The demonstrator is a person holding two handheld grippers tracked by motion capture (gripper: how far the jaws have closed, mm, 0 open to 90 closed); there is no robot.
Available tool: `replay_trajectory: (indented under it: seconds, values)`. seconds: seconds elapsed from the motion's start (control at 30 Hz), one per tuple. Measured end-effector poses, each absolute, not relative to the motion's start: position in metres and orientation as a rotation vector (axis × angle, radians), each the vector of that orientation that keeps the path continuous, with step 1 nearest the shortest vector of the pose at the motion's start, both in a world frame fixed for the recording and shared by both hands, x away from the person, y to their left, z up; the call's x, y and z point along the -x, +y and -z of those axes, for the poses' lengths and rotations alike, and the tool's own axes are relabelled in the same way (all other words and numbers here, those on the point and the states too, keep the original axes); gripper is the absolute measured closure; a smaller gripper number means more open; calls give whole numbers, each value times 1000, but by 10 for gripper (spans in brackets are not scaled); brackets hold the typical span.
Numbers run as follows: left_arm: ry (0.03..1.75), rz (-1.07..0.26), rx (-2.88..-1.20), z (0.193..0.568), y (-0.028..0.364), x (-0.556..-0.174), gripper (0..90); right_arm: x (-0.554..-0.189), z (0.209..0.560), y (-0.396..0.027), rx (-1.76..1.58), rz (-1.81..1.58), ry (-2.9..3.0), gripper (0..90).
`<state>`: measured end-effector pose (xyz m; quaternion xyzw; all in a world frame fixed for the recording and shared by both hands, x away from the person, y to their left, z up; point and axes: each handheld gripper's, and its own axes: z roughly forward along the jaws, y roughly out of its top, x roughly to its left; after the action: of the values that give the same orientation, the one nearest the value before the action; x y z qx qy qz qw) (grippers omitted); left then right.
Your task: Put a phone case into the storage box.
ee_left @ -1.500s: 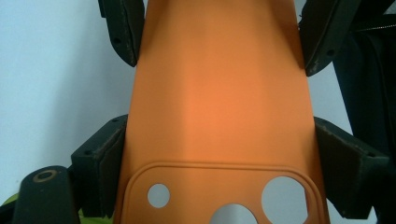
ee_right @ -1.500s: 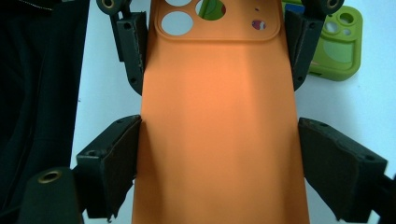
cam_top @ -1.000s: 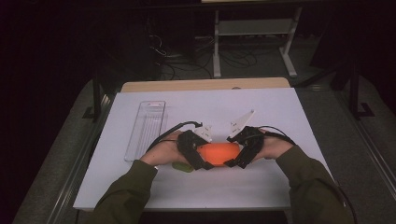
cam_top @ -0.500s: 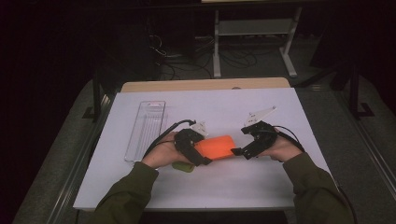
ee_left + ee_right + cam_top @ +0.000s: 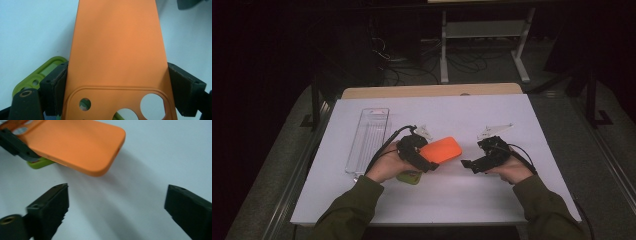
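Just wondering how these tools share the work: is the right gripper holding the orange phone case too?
No: the right gripper stands open over bare table, apart from the orange phone case, which the left gripper clamps.

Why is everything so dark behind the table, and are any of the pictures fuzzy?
High view: light falls on the white table; the room behind is dim. Left gripper view: sharp, evenly lit orange phone case. Right gripper view: the right claw up close looks soft, and the case casts a grey shadow.
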<state>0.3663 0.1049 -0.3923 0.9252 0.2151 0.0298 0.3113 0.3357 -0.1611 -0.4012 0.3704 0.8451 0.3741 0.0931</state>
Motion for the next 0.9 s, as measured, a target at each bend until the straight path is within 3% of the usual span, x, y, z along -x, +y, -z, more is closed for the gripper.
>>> replay_trajectory:
  seconds: [0.9]
  values:
    - [647,-86,-2389,390,108,-368,156,-330,416,-144,-859,-998,2323,23]
